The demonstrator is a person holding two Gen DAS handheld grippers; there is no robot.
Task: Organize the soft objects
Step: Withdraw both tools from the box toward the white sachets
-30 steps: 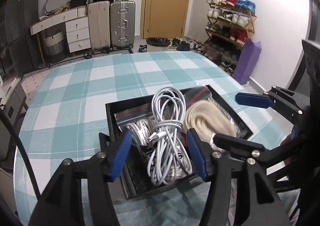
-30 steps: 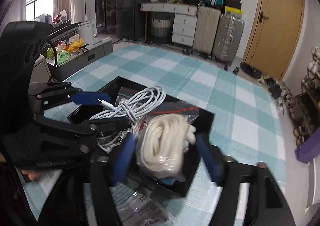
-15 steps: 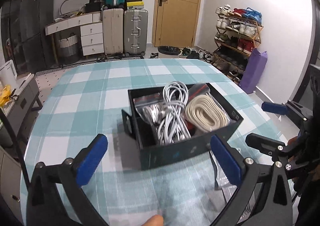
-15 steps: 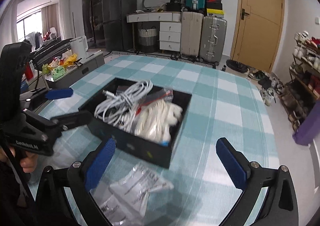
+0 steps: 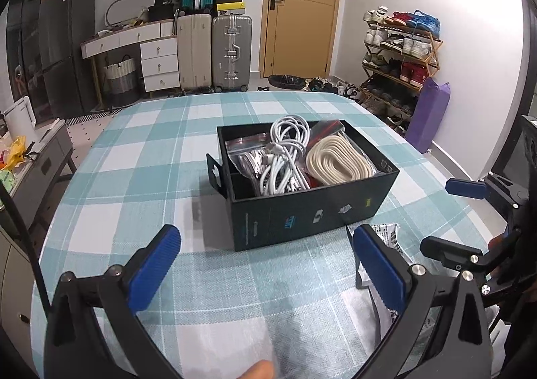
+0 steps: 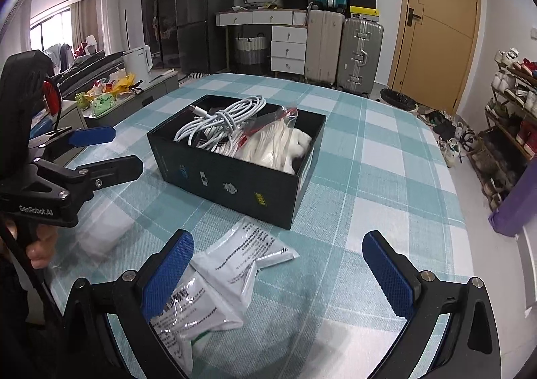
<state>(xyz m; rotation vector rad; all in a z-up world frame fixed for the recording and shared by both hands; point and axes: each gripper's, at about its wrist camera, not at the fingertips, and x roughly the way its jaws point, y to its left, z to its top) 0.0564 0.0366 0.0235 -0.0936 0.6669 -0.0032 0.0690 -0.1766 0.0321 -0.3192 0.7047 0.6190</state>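
At frame centre of the left wrist view, black box (image 5: 302,211) holds white cable (image 5: 285,157) and cream rope (image 5: 339,157); left gripper (image 5: 268,275) released, empty. Right wrist view: right gripper (image 6: 278,275) released at bottom, above 2 white packets (image 6: 214,281) at lower centre, on the checked tablecloth (image 6: 369,161).

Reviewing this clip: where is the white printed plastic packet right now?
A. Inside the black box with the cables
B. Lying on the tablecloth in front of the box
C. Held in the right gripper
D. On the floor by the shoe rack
B. The packet lies crumpled on the checked tablecloth on the near side of the black box, and the right gripper stands open above it, its pads not pressing on it.
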